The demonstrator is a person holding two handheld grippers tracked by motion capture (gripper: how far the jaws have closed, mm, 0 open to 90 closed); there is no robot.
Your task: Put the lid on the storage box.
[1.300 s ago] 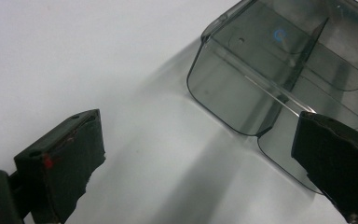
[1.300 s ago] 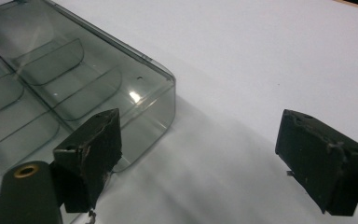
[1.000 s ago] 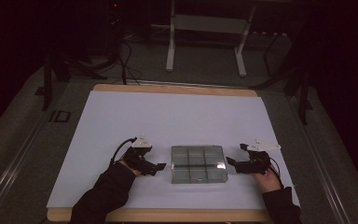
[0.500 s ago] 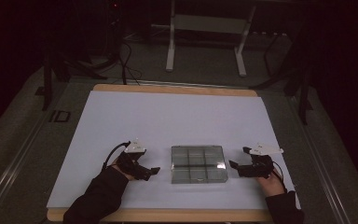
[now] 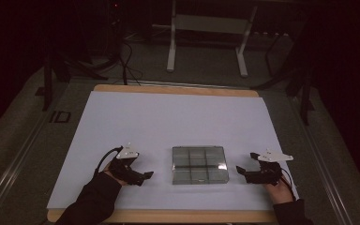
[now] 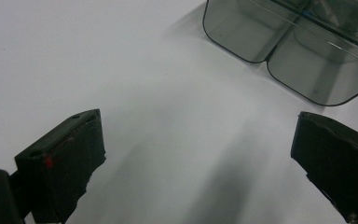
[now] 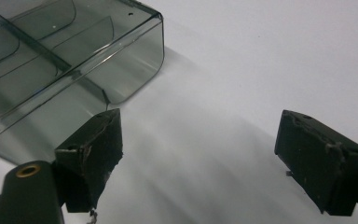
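Table (image 5: 122, 117): white sheet lying under both tools. Clear box (image 5: 199, 164): sitting between them, lid closed, untouched. Left gripper (image 5: 145, 177): jaws gaping wide, holding nothing, box just ahead. Right gripper (image 5: 240, 171): likewise spread, box beside its jaw. Grasping is yet to begin.

The room is dim, lit mostly over the wooden table (image 5: 178, 89), whose top is covered by a white sheet (image 5: 178, 122). Beyond it a grey carpeted floor (image 5: 206, 70) holds a white metal stand (image 5: 206, 42) and dark cables (image 5: 122, 61). The far background is black.
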